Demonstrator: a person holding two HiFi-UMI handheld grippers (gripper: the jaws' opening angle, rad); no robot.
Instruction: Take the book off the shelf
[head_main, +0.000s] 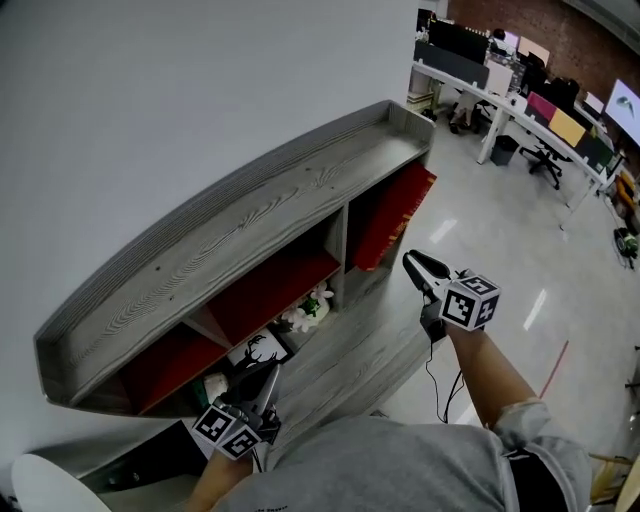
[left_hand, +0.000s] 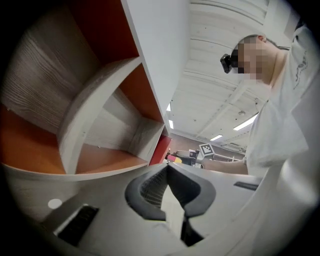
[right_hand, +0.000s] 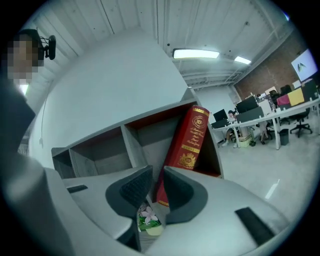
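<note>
A thick red book (head_main: 392, 215) with gold print on its spine (right_hand: 187, 145) leans tilted in the rightmost compartment of the grey wooden shelf (head_main: 250, 215), jutting past the shelf's front. My right gripper (head_main: 410, 260) hovers just in front of the book's lower end. Its jaws (right_hand: 157, 170) stand a little apart with nothing between them, and the book shows beyond the gap. My left gripper (head_main: 268, 372) is low at the shelf's left part; in the left gripper view its fingertips meet (left_hand: 167, 167) and it holds nothing.
A small flower ornament (head_main: 310, 308) and a deer picture (head_main: 257, 352) sit in the middle compartments. Red back panels line the shelf. Office desks with monitors (head_main: 520, 90) stand far right, across open grey floor. A white rounded object (head_main: 40, 485) is at the bottom left.
</note>
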